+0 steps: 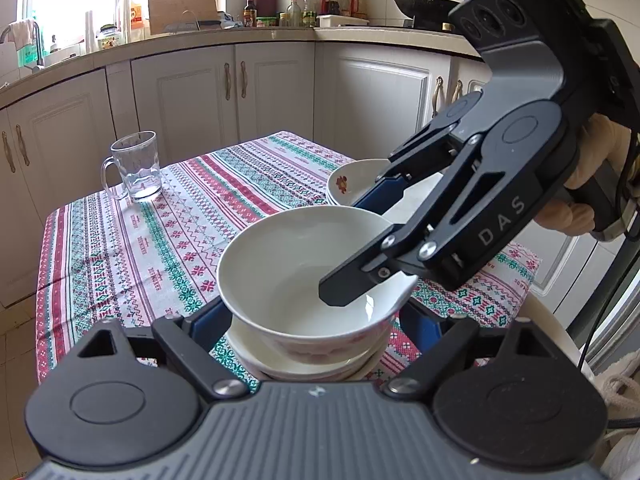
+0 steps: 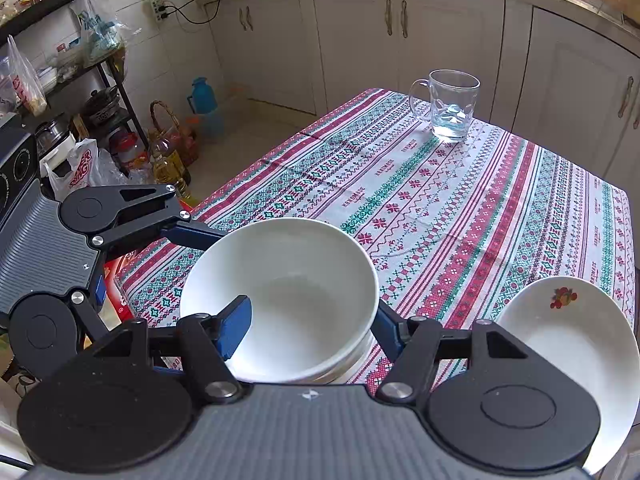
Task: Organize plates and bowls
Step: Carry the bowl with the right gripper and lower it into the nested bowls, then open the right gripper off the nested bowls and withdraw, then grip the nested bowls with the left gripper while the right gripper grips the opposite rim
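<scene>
1. Now the white bowl [image 1: 304,276] sits on a stack of plates [image 1: 308,364] at the near edge of the desk [image 1: 132,240].
2. Right gripper [image 2: 316,322] fingers pinch the bowl's rim, one pad inside.
3. Left gripper [image 1: 316,320] fingers straddle the bowl; contact seems likely but is unclear.
4. Flowered plate [image 2: 568,332] lies beside; glass mug [image 2: 452,106] stands well apart.
</scene>
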Demonstrator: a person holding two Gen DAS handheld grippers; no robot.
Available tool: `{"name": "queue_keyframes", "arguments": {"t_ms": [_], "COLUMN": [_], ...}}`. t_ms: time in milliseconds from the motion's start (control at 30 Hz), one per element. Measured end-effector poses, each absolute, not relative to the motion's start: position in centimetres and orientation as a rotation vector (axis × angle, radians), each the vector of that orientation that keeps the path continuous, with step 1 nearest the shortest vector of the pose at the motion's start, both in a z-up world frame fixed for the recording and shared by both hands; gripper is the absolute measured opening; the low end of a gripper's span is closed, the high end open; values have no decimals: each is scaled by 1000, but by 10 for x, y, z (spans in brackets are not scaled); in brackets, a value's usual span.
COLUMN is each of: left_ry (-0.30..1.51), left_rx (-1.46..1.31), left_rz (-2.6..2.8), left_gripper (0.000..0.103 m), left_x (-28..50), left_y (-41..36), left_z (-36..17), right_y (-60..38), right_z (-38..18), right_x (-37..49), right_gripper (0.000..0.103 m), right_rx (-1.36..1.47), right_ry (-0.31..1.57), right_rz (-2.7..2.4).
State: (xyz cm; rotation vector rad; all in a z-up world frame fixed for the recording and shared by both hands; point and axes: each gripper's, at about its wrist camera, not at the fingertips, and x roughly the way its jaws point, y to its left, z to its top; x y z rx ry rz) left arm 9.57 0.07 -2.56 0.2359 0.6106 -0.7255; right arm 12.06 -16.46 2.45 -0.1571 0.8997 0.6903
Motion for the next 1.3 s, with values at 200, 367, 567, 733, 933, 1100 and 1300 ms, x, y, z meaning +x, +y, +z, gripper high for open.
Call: {"name": "queue_keyframes", "arguments": {"t_ms": [200,367,567,733,933,1100,1300], "left_ry": [643,656,688,691,673,691,729], "left_rx": [211,206,199,234,237,281,390], "left_rz": [-723,-724,-736,-738,-747,-773,-793], "left_gripper": [90,91,95,97,99,100,99], "left_x": [101,103,108,107,102,100,108], "left_y": [1,1,2,0,16,33,31], "left_z": [-31,-31,-32,-34,-30,-39,-67], "right_y": [-160,-160,-158,-159,-168,-178,-183], "right_z": [20,17,15,15,19,17,-7], "right_x": [123,125,124,122,113,91,69], "right_gripper": [71,70,71,89,103,103,103], "right_rx": [-171,-163,-170,-171,-187,-293,-431], "right_ry": [900,907,898,887,821,762,745], "right_rz": [689,691,702,703,709,729,756]}}
